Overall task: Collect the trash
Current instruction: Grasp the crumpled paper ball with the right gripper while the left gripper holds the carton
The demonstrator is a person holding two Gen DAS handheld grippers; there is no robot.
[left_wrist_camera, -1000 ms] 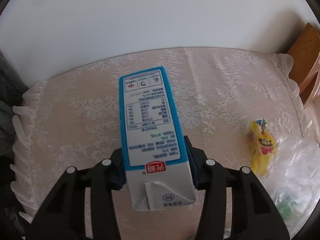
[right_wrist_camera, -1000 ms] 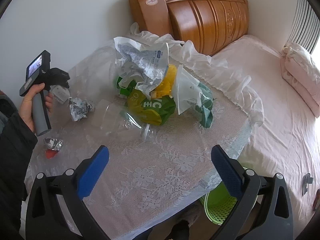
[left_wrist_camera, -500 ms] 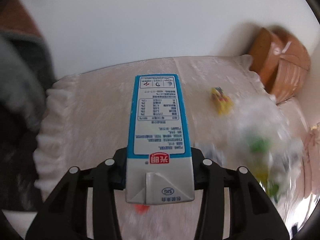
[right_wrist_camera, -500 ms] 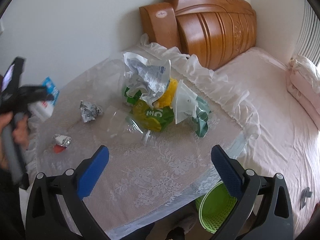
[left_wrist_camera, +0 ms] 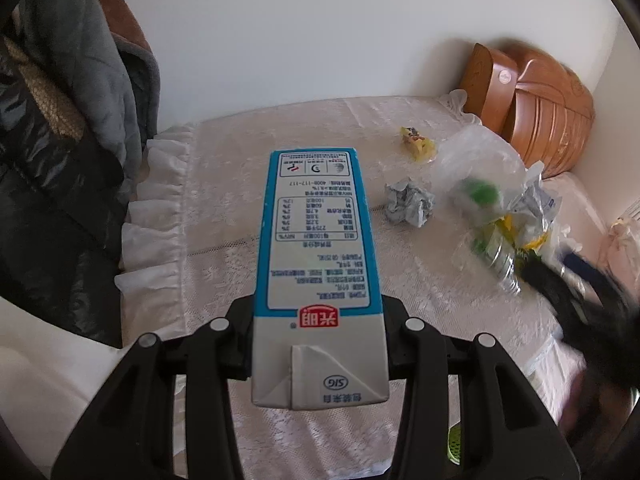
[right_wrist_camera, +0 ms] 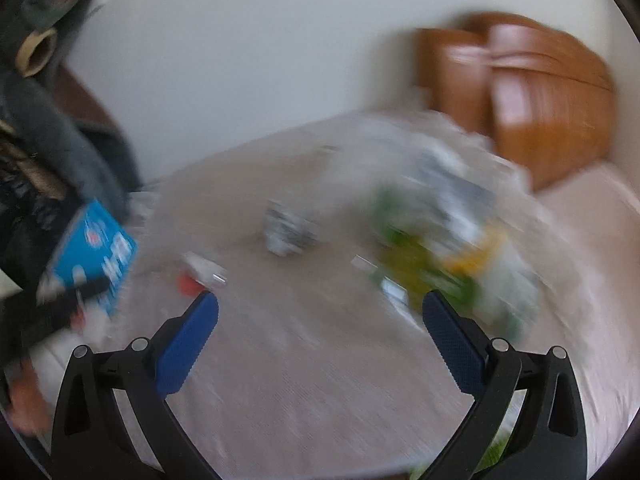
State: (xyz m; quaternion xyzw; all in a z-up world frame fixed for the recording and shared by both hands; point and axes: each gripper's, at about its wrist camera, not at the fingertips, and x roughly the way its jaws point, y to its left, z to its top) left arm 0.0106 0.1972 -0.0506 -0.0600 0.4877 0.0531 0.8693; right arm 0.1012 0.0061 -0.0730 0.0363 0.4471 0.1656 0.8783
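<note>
Carton (left_wrist_camera: 318, 264) clamped in left gripper (left_wrist_camera: 320, 344), lifted since before — right gripper (right_wrist_camera: 320, 344) apart, seemingly empty.

One milk carton (left_wrist_camera: 318, 264), one crumpled paper ball (left_wrist_camera: 409, 202) and one small yellow wrapper (left_wrist_camera: 416, 142) were counted. One heap of plastic bags (left_wrist_camera: 486, 196) was seen. Two grippers were counted.

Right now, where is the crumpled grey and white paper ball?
In the left wrist view the crumpled grey and white paper ball lies on the lace tablecloth, right of the blue and white milk carton and just left of the clear plastic bag pile.
</note>
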